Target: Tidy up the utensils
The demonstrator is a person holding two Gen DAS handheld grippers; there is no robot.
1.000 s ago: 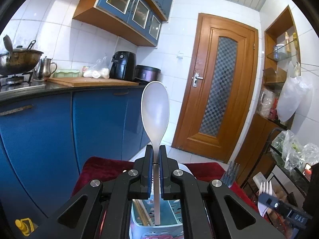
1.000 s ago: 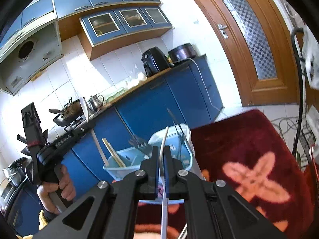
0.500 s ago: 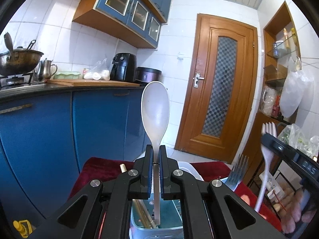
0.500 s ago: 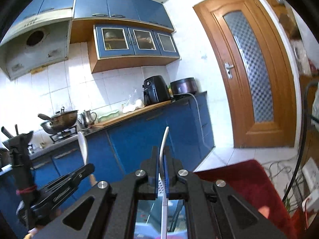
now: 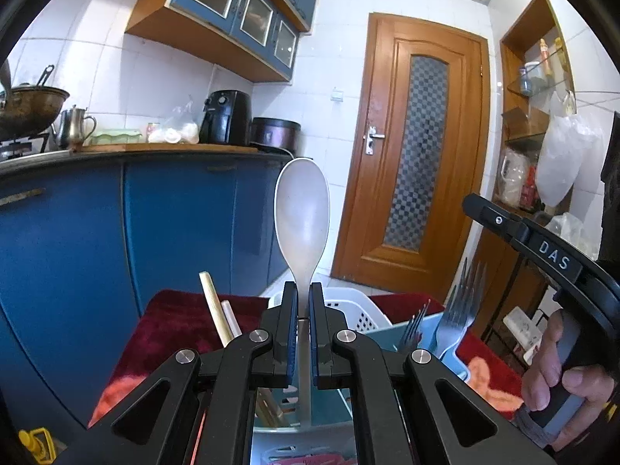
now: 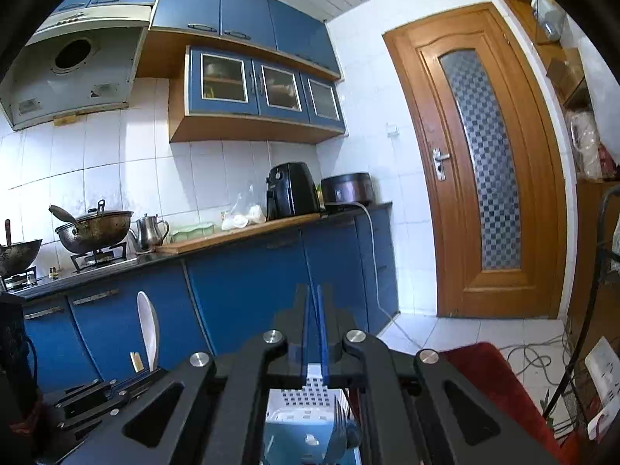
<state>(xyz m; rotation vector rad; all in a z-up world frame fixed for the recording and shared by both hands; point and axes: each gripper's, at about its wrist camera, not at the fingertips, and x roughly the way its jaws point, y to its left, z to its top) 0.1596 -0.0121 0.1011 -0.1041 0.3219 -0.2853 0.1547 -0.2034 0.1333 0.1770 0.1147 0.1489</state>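
My left gripper [image 5: 303, 298] is shut on the neck of a pale grey spoon [image 5: 302, 213]. The spoon stands upright, bowl up, its handle reaching down into the utensil caddy [image 5: 356, 306]. The caddy has a white perforated basket and a blue compartment. Metal forks [image 5: 461, 302] stand in it at the right, wooden chopsticks [image 5: 213, 310] at the left. My right gripper [image 6: 314, 310] is shut above the caddy [image 6: 302, 395], and I see no utensil between its pads. A hand [image 5: 562, 368] holds that right gripper [image 5: 471, 205] at the right. The spoon [image 6: 148, 333] also shows at the lower left.
The caddy sits on a dark red cloth [image 5: 174, 321]. Blue cabinets [image 5: 174, 224] and a counter with an air fryer [image 5: 226, 118] and a wok [image 6: 93, 228] run behind. A wooden door [image 5: 418, 162] stands beyond. A shelf with bags [image 5: 562, 162] and floor cables [image 6: 534, 360] lie to the right.
The left gripper has sunk with the spoon, and the chopsticks and forks now rise into its view. The right gripper swung in beside it; the white fork it held no longer shows.
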